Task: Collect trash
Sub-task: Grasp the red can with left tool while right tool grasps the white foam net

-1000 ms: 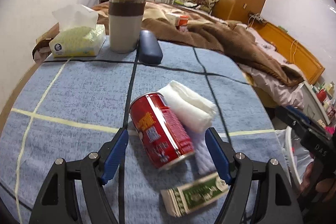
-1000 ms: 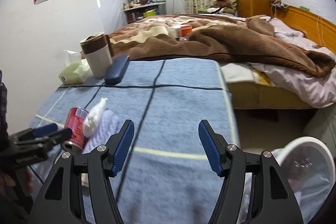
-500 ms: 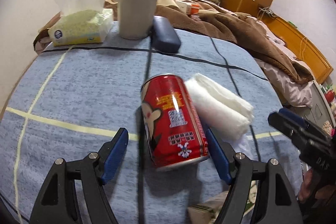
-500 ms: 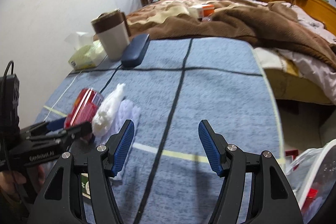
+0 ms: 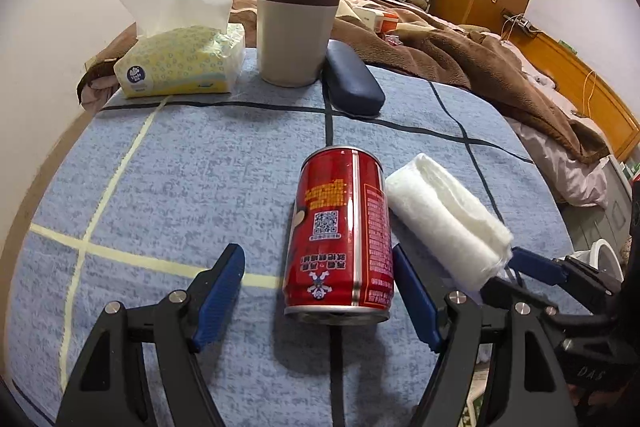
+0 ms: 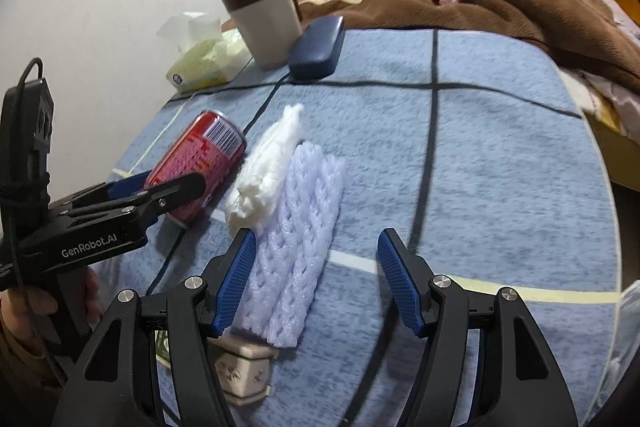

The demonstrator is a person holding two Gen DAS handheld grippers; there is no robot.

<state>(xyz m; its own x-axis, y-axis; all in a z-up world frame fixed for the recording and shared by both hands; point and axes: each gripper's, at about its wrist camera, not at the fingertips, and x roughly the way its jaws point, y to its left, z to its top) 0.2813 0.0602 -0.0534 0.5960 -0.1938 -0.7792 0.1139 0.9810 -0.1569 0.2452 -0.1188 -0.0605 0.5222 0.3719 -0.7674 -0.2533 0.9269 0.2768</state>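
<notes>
2 grippers work over the blue cloth [image 5: 200, 167], both with jaws apart and holding nothing. The left gripper [image 5: 320, 291] straddles the red can [image 5: 344, 227], which lies on its side beside the white wad [image 5: 444, 219]; the step looks like the reach, and closing on the can should follow. The right gripper [image 6: 316, 279] hovers beside the foam net [image 6: 300, 227]. The small carton [image 6: 244, 371] below it is half hidden; the bin is barely visible.
</notes>
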